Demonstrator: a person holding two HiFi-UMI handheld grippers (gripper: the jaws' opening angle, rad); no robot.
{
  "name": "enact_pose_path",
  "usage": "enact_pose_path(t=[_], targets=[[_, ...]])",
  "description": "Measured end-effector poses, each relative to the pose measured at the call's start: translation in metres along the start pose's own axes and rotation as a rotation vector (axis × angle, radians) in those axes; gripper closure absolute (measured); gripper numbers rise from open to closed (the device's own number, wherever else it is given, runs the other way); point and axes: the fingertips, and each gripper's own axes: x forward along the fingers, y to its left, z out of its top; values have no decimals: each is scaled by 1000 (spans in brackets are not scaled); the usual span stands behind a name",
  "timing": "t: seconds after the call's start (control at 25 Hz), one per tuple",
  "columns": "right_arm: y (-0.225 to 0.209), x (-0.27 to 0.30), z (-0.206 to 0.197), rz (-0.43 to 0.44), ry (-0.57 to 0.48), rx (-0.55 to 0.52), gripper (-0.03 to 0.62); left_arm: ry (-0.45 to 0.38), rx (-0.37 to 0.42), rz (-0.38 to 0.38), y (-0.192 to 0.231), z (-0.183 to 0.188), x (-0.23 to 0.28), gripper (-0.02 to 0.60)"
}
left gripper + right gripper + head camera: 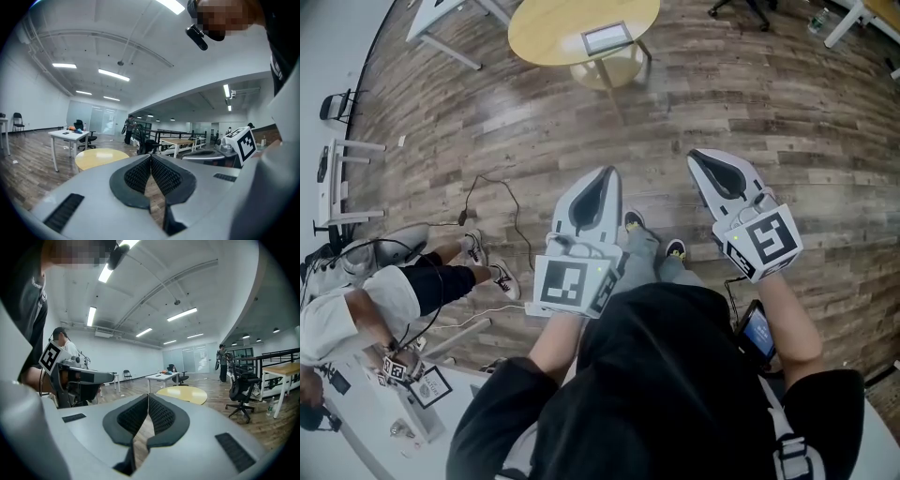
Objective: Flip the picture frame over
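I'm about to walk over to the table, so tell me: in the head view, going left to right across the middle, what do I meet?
seated person → left gripper → the wearer's own shoes → right gripper

Ahead of my left tool [608, 172] and right tool [694, 155], bare wood-plank floor [722, 103] lies open up to the round yellow-topped desk [548, 33]. To my left, black cables [517, 225] trail over the floor beside a seated person's legs [450, 281]. A black swivel chair [748, 9] stands far right.
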Motion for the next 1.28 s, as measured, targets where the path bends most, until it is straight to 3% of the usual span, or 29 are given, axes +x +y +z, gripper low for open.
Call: enact_pose_path(t=[0.28,0.52,0.6,0.72,0.92,1.28], targets=[[-5,82,13,16,14,-21,575,5,-5,-2,72,6,31,558],[4,149,20,21,51,-70,574,-23,-74,4,142,12,44,558],[6,164,24,15,65,-91,575,-40,-49,9,157,15,46,558],[10,176,29,20,74,-121,574,-65,-9,31,167,19,49,558],[-4,187,32,1,88,-132,574,-48,-69,39,181,16,56,558],[-46,215,23,17,84,-111,574,-35,-29,64,193,27,97,558]])
